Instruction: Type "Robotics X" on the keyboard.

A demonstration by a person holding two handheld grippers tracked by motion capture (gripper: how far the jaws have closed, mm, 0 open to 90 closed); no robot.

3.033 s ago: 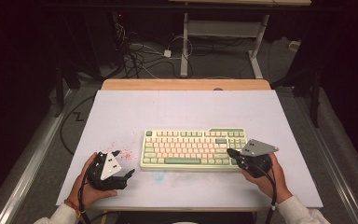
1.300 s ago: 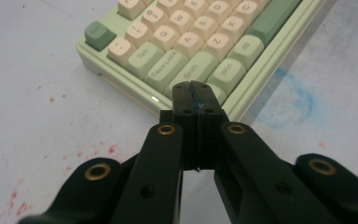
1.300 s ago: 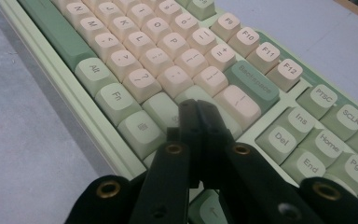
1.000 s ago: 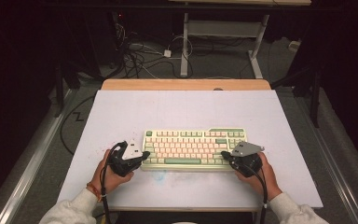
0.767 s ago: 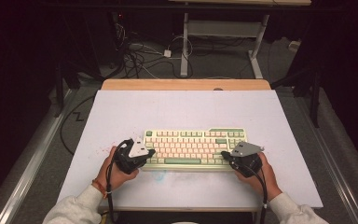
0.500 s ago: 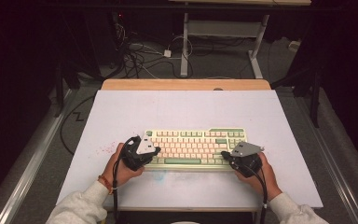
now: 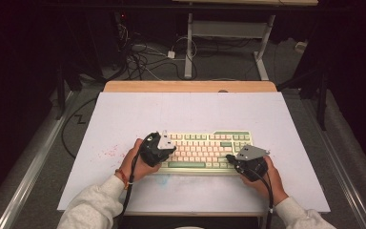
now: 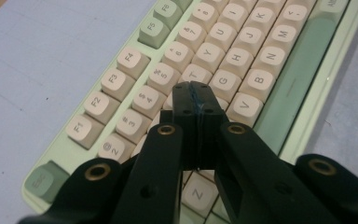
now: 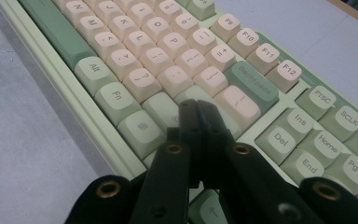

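A pale green keyboard (image 7: 205, 150) with cream and green keys lies across the near middle of the white table top (image 7: 190, 114). My left gripper (image 7: 167, 149) is shut and empty, its tips over the keyboard's left part. In the left gripper view the keyboard (image 8: 242, 60) runs ahead and the closed tips of the left gripper (image 8: 193, 88) hover near the R and T keys. My right gripper (image 7: 230, 158) is shut and empty at the keyboard's right part. In the right gripper view the tips of the right gripper (image 9: 195, 106) sit above the green keys of the keyboard (image 9: 168, 56), by the right shift area.
The white top sits on a wooden table (image 7: 190, 86) whose far edge shows. Cables (image 7: 143, 52) and a metal frame leg (image 7: 188, 52) lie on the dark floor beyond. Faint red specks (image 7: 107, 153) mark the top left of the keyboard.
My left gripper has slid right from the table beside the keyboard onto its left keys. The right gripper has kept its place at the right end.
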